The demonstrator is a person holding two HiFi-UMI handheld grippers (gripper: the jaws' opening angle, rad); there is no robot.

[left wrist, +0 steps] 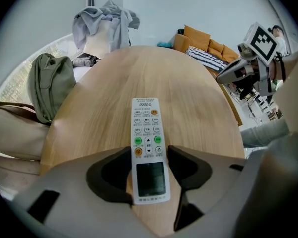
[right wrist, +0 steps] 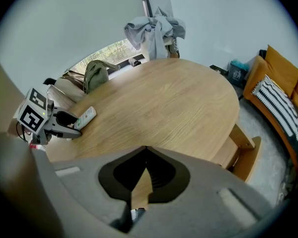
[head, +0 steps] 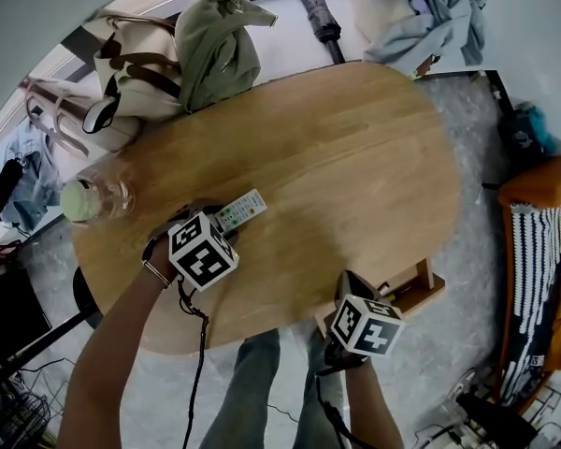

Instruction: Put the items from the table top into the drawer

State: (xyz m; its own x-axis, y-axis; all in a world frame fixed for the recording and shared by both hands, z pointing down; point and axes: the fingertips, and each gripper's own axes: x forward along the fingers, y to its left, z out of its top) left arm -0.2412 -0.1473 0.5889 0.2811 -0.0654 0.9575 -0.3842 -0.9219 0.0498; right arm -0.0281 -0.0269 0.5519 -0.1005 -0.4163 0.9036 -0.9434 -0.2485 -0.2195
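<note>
Nothing is in the drawer yet, as far as I can see; I judge the task to be at its first pick. The slim white remote control (left wrist: 146, 133) lies face up on the pale oval wooden table (head: 355, 157), near the edge closest to me. My left tongs (left wrist: 149, 157) have closed in on it. The two dark jaws press against its long sides at the display end, so I take it as gripped, though it looks to rest on the wood and is not lifted.

My right tongs (right wrist: 146, 150) hang at the table's near edge with the jaws brought together at the tips and nothing between them. Just beside them a light wooden part (head: 419, 288) juts from under the table. It may be the drawer, but I cannot tell.

Left to do, then: lift the remote, carry it over and set it inside. The clear plastic bottle with a green cap (head: 98, 197) at the table's left end may have to follow.

The remote's long axis runs straight along my left tongs. Its display end is toward me and its button end points away across the table. In the head view it lies aslant, with that far end pointing right and a little away.
</note>
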